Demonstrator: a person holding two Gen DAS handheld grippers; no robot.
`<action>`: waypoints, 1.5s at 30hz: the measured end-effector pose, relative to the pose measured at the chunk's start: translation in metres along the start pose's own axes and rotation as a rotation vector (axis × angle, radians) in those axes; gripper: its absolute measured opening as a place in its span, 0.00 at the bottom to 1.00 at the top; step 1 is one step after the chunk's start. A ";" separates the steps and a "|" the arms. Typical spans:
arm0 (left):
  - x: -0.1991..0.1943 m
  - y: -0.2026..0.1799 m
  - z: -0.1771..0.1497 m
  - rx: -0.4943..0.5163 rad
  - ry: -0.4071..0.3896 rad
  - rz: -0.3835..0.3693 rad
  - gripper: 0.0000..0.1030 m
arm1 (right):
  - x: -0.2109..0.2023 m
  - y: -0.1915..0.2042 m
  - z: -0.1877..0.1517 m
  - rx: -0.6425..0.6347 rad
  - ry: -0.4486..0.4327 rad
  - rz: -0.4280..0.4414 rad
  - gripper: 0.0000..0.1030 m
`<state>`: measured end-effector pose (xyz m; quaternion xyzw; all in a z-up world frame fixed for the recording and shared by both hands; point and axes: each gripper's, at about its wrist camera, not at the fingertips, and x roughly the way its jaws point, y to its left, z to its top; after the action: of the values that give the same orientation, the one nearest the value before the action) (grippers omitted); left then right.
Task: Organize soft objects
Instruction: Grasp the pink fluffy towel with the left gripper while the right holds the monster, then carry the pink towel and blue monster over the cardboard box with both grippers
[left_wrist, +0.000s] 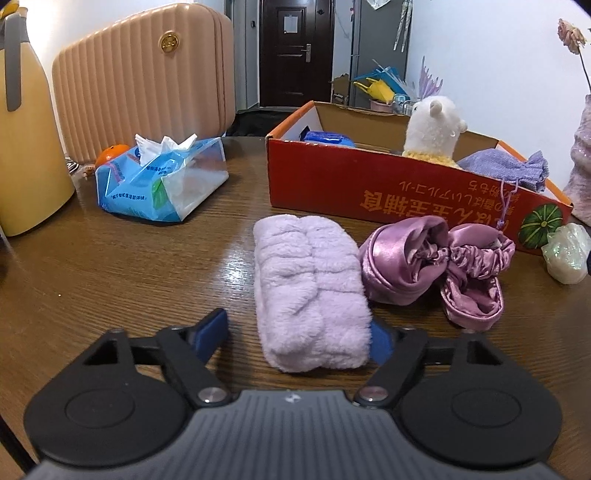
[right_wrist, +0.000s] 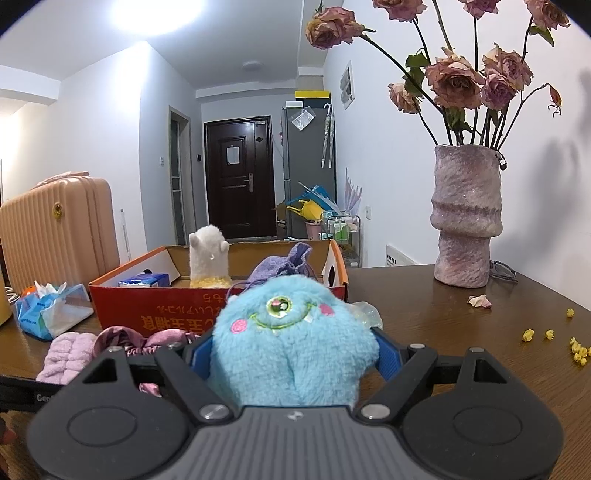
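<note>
A fluffy lilac headband (left_wrist: 310, 288) lies on the wooden table between the fingers of my left gripper (left_wrist: 295, 325). The right pad touches it, the left pad stands a gap away, so the gripper is open. Beside it lies a pink satin bonnet (left_wrist: 424, 266). Behind them stands a red cardboard box (left_wrist: 369, 184) holding a white alpaca plush (left_wrist: 432, 125), a purple knit pouch (left_wrist: 506, 166) and a blue packet (left_wrist: 328, 138). My right gripper (right_wrist: 291, 347) is shut on a blue one-eyed plush monster (right_wrist: 288, 343), held above the table in front of the box (right_wrist: 147, 306).
A blue tissue pack (left_wrist: 159, 181), a yellow flask (left_wrist: 29, 147) and a pink suitcase (left_wrist: 140, 74) stand to the left. A vase of dried roses (right_wrist: 465, 218), petals and yellow crumbs (right_wrist: 576, 350) are on the right. An iridescent crumpled wrap (left_wrist: 565, 251) sits by the box corner.
</note>
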<state>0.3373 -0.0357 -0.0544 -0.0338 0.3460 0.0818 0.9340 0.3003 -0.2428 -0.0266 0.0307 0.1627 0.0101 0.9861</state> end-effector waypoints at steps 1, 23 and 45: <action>-0.001 0.000 0.000 0.002 -0.003 -0.001 0.63 | 0.000 0.000 0.000 0.000 0.000 0.001 0.80; -0.024 0.011 0.006 -0.036 -0.076 -0.039 0.40 | 0.000 0.000 -0.001 0.001 0.001 0.009 0.80; -0.059 0.032 0.013 -0.053 -0.239 -0.010 0.40 | -0.010 0.004 -0.001 -0.016 -0.060 0.011 0.80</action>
<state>0.2959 -0.0105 -0.0064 -0.0500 0.2298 0.0897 0.9678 0.2905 -0.2394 -0.0242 0.0239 0.1328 0.0161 0.9907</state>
